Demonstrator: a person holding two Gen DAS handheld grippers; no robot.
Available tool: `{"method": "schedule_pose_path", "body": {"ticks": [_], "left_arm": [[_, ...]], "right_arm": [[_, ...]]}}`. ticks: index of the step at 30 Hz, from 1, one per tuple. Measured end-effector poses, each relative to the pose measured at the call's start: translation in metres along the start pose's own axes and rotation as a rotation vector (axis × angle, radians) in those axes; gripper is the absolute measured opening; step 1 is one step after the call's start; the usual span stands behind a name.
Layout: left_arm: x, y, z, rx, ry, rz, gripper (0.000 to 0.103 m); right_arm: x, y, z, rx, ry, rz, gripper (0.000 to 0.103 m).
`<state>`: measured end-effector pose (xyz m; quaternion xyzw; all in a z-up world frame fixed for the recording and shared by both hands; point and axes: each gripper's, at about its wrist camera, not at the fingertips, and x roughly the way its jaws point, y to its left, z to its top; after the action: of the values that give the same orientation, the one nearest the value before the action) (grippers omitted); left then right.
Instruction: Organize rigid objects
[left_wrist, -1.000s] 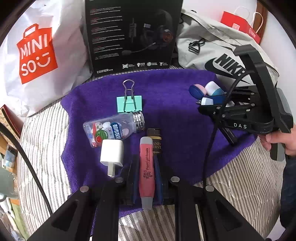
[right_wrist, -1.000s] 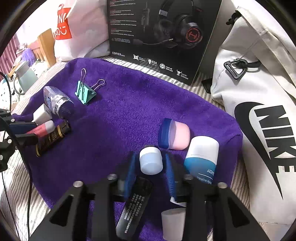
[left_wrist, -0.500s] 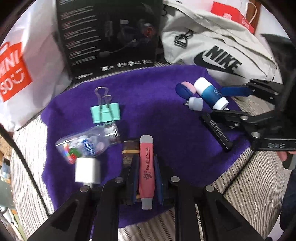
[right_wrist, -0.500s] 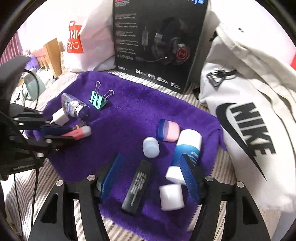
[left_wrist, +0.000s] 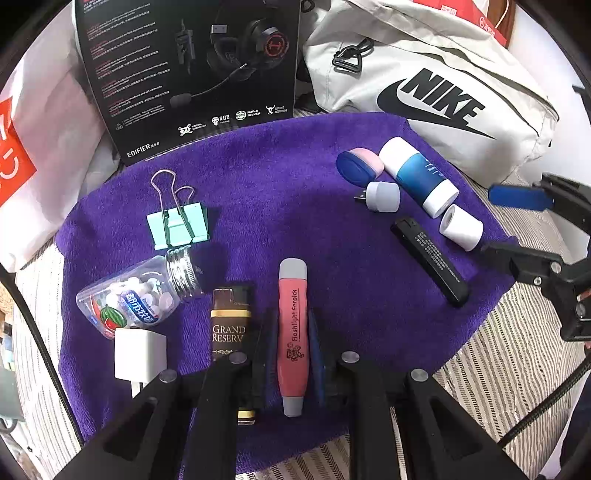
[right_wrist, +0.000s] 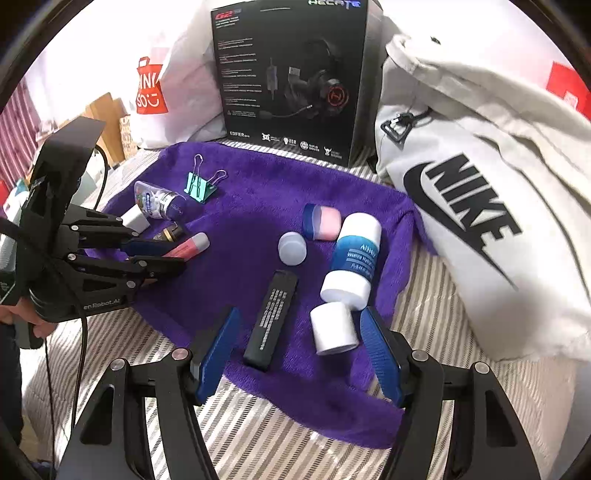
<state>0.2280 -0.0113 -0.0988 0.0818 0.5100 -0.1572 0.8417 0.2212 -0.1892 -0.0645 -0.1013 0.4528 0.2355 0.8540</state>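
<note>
Covering striped bedding (right_wrist: 436, 295) (cluttered): purple towel (left_wrist: 277, 206).

Bare purple towel (left_wrist: 280, 192) lies open down the middle. A headset box (left_wrist: 192, 70) and grey bag (left_wrist: 436, 92) wall the back; a binder clip (left_wrist: 179, 225) and black stick (left_wrist: 430, 262) flank the gap.

Pink flashlight pen (left_wrist: 293, 334) with grey ends, lengthwise at 6 o'clock on purple towel (left_wrist: 280, 206). Dark "Grand Reserve" stick (left_wrist: 229, 332) just left, parallel. White charger (left_wrist: 138, 356) and clear candy bottle (left_wrist: 138, 295) on its side at 8. Mint binder clip (left_wrist: 178, 227) at 10. At 2: pink-blue jar (left_wrist: 358, 166), blue-white tube (left_wrist: 417, 175), grey cap (left_wrist: 384, 195), white cap (left_wrist: 461, 227), black bar (left_wrist: 430, 260).
</note>
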Motion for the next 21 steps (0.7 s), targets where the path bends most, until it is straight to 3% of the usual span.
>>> {"method": "schedule_pose_path", "body": {"ticks": [8,13,21], "left_arm": [[-0.004,0.002,-0.005,-0.020,-0.004,-0.013,0.017],[-0.004,-0.002,-0.006,-0.010,-0.005,-0.023,0.026],[-0.005,-0.005,-0.007,-0.014,-0.003,-0.024,0.030]], "right_arm": [[0.008,0.003,-0.008,0.020,0.023,0.029,0.067],[0.013,0.007,-0.009,0.021,0.030,0.014,0.071],[0.013,0.010,-0.011,0.030,0.035,-0.003,0.078]]}}
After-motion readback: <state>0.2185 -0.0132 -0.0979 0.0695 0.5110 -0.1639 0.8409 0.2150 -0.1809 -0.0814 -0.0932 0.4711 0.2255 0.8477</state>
